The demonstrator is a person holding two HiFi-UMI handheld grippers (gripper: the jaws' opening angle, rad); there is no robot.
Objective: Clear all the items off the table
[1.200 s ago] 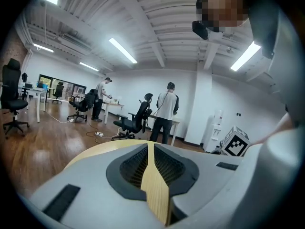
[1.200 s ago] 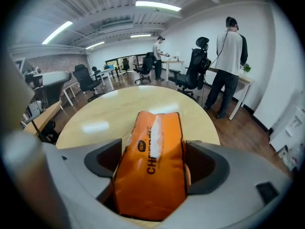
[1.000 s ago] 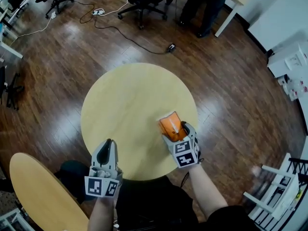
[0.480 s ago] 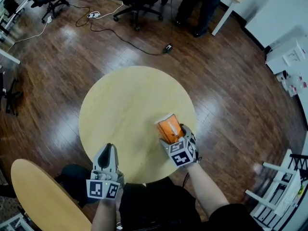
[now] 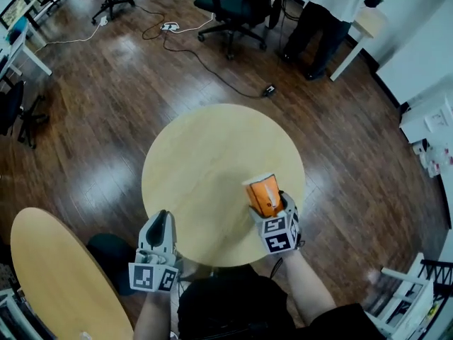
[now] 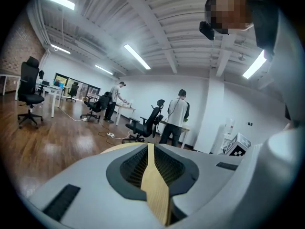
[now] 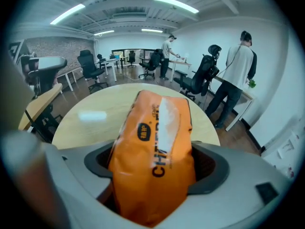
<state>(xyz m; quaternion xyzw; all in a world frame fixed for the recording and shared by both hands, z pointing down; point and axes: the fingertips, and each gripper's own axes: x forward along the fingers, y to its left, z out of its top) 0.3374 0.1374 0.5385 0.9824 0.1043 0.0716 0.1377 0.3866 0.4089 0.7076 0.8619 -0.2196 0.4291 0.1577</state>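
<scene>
Closing just now, the right claw (image 7: 153, 168) pinches a glossy orange pouch (image 7: 157, 128).

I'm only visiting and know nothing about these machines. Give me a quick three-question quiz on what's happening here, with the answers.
1. True or false: the left tool is holding something.
2. What sits between the right tool's jaws? A) a cup B) an orange snack bag C) a cable
3. What shape is the top of the table in front of the person?

Key:
1. False. Its jaws are together and empty.
2. B. The jaws have just been closing on the bag.
3. Round.
</scene>
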